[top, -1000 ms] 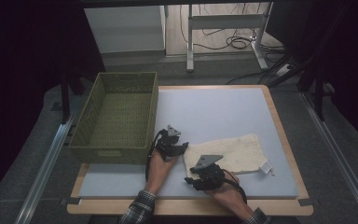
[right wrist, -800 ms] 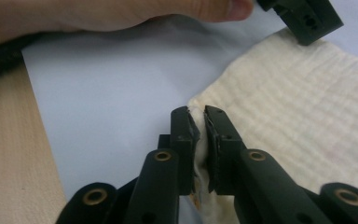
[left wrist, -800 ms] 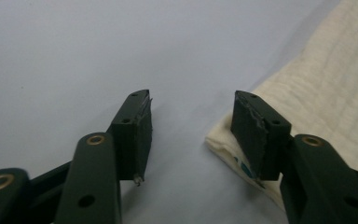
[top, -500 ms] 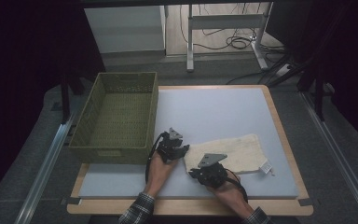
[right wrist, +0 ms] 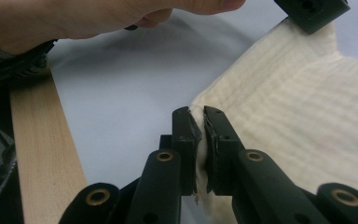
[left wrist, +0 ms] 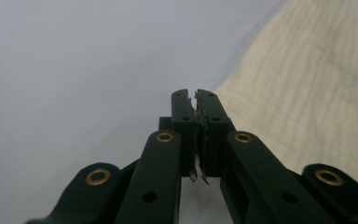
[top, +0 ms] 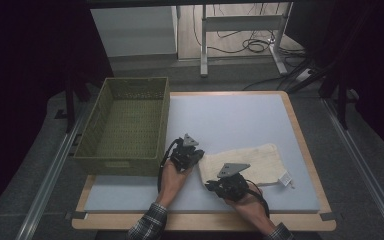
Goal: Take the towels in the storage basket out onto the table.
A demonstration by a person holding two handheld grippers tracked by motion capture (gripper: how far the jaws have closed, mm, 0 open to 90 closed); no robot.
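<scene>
A cream knitted cloth (top: 252, 160) lies flat on the pale blue mat (top: 230, 120), right of centre. My left gripper (top: 199, 157) is at the cloth's far left corner. Its jaws (left wrist: 196, 98) are shut, tips at the cloth's edge (left wrist: 307, 84), and I see no fabric between them. My right gripper (top: 210, 185) is at the near left corner. There the jaws (right wrist: 196, 116) are shut on the cloth's edge (right wrist: 298, 116), with cream fabric showing in the gap. The left gripper's tip (right wrist: 312, 11) rests over the other corner.
An olive woven basket (top: 125, 125) with nothing in it stands on the table's left side, just beyond the left hand. The cloth has a small white tag (top: 284, 178) at its right end. The wooden table edge (right wrist: 42, 154) runs close to the right gripper.
The right gripper has crept slightly to the right along the cloth's near edge. The left gripper has shifted only a little. The cloth stays flat.
</scene>
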